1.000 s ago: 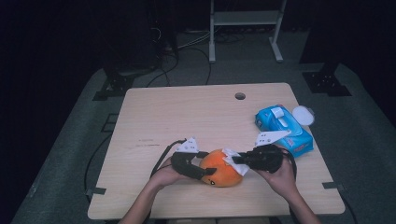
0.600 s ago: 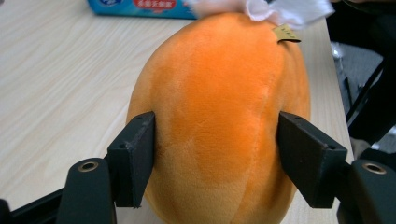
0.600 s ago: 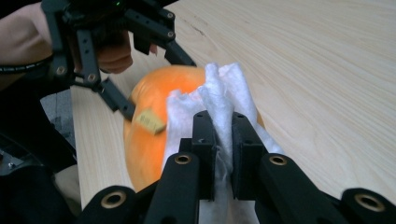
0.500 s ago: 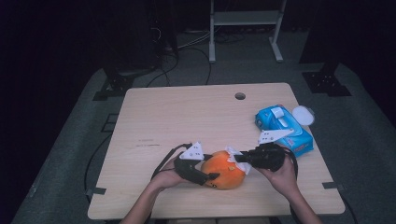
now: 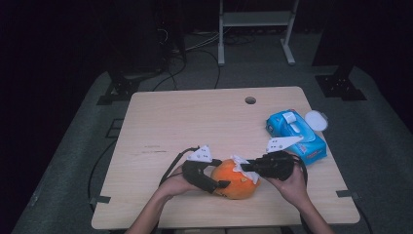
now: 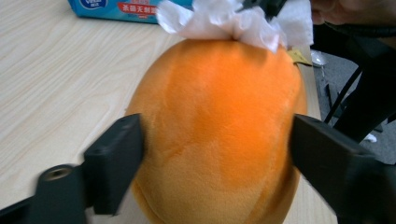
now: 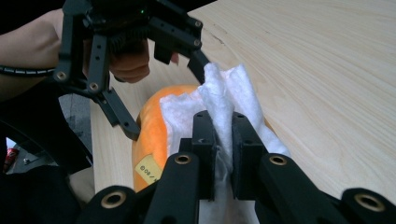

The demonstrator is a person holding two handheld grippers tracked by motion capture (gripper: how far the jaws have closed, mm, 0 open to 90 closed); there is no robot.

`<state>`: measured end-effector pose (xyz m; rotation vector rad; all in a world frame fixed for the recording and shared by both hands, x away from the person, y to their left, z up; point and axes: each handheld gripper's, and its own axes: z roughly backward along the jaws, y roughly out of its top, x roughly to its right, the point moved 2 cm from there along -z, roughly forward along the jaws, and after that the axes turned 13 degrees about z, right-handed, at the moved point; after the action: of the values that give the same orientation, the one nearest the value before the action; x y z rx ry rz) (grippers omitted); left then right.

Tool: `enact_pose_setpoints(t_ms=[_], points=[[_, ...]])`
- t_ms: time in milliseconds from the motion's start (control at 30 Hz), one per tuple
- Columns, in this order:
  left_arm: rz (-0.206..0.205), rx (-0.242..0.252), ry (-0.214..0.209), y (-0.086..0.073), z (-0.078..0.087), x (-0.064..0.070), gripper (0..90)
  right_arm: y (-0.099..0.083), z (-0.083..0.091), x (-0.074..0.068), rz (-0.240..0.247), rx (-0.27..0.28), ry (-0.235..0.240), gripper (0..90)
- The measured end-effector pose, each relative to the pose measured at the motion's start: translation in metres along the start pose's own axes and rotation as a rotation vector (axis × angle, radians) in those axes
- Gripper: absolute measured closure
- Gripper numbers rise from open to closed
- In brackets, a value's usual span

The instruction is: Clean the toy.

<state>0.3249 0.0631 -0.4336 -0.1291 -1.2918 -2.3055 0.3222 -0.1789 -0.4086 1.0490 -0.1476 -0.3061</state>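
Note:
An orange plush toy (image 5: 237,183) lies near the table's front edge. My left gripper (image 5: 221,174) holds it from the left, one jaw pressed against each side of the plush (image 6: 219,121). In its own view the left gripper (image 6: 217,154) has the toy wedged between the jaws. My right gripper (image 5: 245,167) comes in from the right, shut on a crumpled white wipe (image 7: 224,88) that rests on top of the plush (image 7: 152,126). The right gripper (image 7: 224,135) pinches the wipe between its fingertips. The wipe (image 6: 219,21) sits on the toy's far end.
A blue wipes packet (image 5: 294,134) lies at the table's right edge, with a white round lid (image 5: 315,120) beside it. A small hole (image 5: 250,100) marks the far side of the wooden table (image 5: 195,122). Cables and a metal stand (image 5: 253,29) occupy the dark floor behind.
My left gripper has slid right so that its jaws now reach around the orange plush. The right gripper with the wipe has barely shifted.

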Motion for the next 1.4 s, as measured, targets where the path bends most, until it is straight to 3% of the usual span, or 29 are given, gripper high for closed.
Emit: enact_pose_setpoints(t_ms=[133, 233, 333, 700, 967, 1200, 1400], points=[[-0.026, -0.01, 0.02, 0.002, -0.002, 0.006, 23.9, 0.003, -0.002, -0.004, 0.012, -0.005, -0.008, 81.3], [-0.094, -0.024, 0.034, 0.005, -0.006, 0.018, 23.9, 0.012, -0.008, -0.015, 0.039, 0.012, 0.015, 81.2], [-0.122, -0.033, 0.042, 0.005, -0.006, 0.022, 23.9, 0.016, -0.013, -0.02, 0.061, 0.006, 0.026, 81.0], [-0.11, -0.021, 0.028, 0.003, -0.006, 0.018, 24.6, -0.001, 0.003, 0.001, -0.012, 0.0, -0.033, 81.1], [-0.129, -0.042, 0.029, 0.002, -0.006, 0.021, 25.1, 0.011, -0.01, -0.016, 0.046, -0.005, -0.004, 81.0], [-0.094, -0.044, 0.034, 0.0, -0.004, 0.012, 25.6, 0.002, -0.004, -0.005, 0.007, 0.001, -0.019, 81.1], [-0.045, -0.059, 0.015, -0.007, 0.002, -0.003, 25.6, -0.01, 0.005, 0.006, -0.033, -0.012, -0.04, 81.0]])
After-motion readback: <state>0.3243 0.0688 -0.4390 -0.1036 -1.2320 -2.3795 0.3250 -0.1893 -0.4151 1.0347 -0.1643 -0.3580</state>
